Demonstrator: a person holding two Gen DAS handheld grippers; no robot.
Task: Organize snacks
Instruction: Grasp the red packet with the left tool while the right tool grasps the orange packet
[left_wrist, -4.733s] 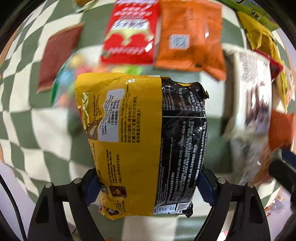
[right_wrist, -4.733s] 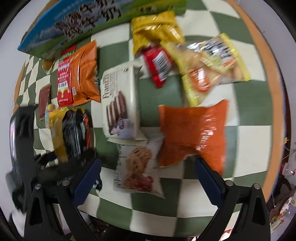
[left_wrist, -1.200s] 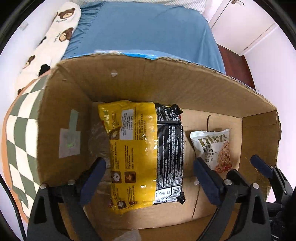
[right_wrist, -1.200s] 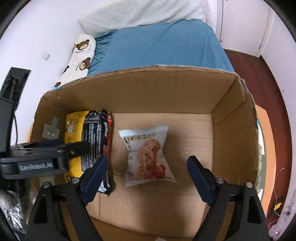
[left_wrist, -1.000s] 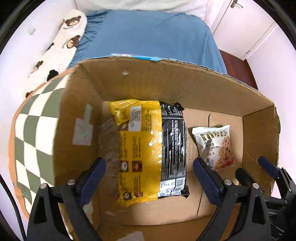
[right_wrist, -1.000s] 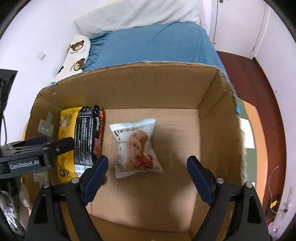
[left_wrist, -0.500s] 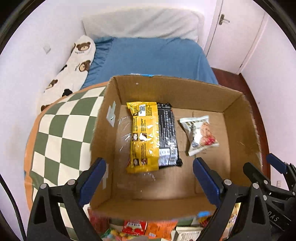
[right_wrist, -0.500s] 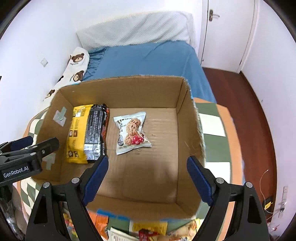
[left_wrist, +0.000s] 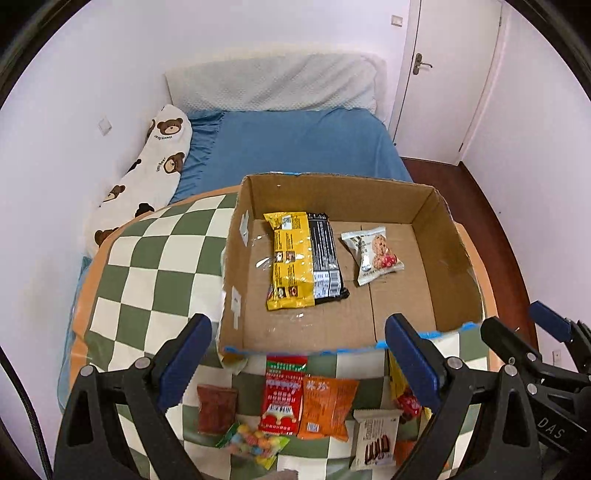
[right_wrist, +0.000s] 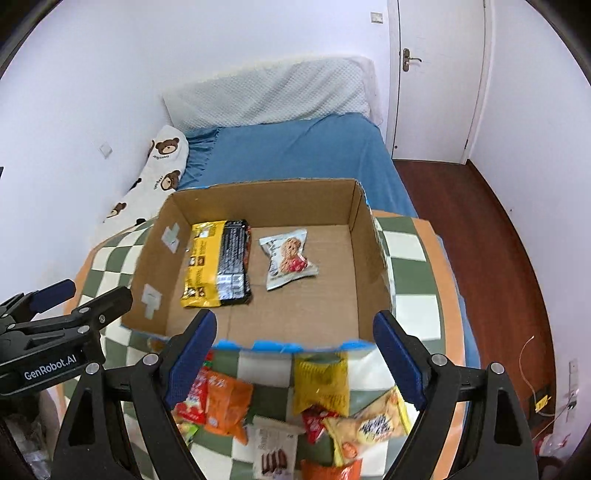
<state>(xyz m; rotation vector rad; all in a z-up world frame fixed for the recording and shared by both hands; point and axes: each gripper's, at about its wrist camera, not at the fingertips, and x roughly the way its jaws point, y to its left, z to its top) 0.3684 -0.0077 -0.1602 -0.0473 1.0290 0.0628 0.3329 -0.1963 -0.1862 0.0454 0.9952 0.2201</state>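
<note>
Left wrist view: two packets, noodles (left_wrist: 304, 258) and cookie (left_wrist: 373, 254), lie in the box (left_wrist: 236, 258), while both tools, left (left_wrist: 295, 354) and right (right_wrist: 291, 354), gape empty and many snacks (left_wrist: 325, 406) at 6 o'clock await on the worktop (left_wrist: 147, 266).

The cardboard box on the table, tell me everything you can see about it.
The cardboard box is a brown, open-topped corrugated carton that sits upright on the checkered tablecloth, at its far side towards the bed. Blue tape runs along its near rim, and pale tape patches show on its left inner wall. Inside, a yellow and black packet and a white cookie packet lie flat, side by side, on its floor; the rest of the floor is bare. Neither gripper touches it.
</note>
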